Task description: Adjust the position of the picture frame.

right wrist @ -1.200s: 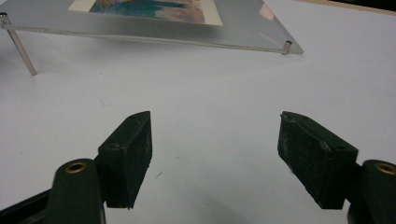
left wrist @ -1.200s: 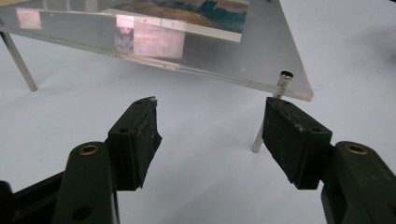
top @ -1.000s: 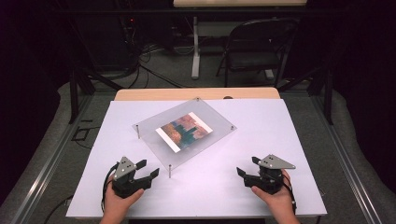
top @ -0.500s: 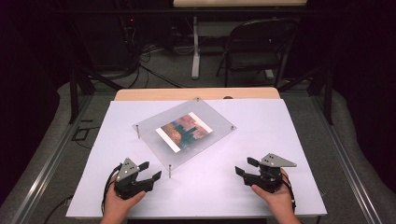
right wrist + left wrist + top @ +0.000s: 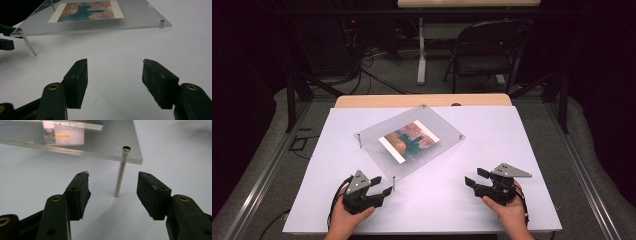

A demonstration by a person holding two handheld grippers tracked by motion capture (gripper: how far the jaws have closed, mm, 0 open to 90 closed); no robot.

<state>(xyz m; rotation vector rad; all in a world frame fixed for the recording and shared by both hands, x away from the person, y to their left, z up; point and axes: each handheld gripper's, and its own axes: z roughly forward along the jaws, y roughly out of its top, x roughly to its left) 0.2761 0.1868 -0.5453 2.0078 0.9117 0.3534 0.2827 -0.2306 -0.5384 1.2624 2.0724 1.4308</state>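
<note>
My left claw point(image 5: 381, 186) has just been closing, nothing gripped, its jaws either side of the clear frame's point(image 5: 409, 140) near post point(image 5: 121, 171). My right claw point(image 5: 474, 178), also narrowing, hovers empty over the table point(image 5: 512, 145).

From my left gripper view the clear plate point(image 5: 75, 142) runs off the top and left edges, and its picture point(image 5: 63, 133) is blurred. I can't make out the picture's point(image 5: 409, 140) subject from above.
</note>
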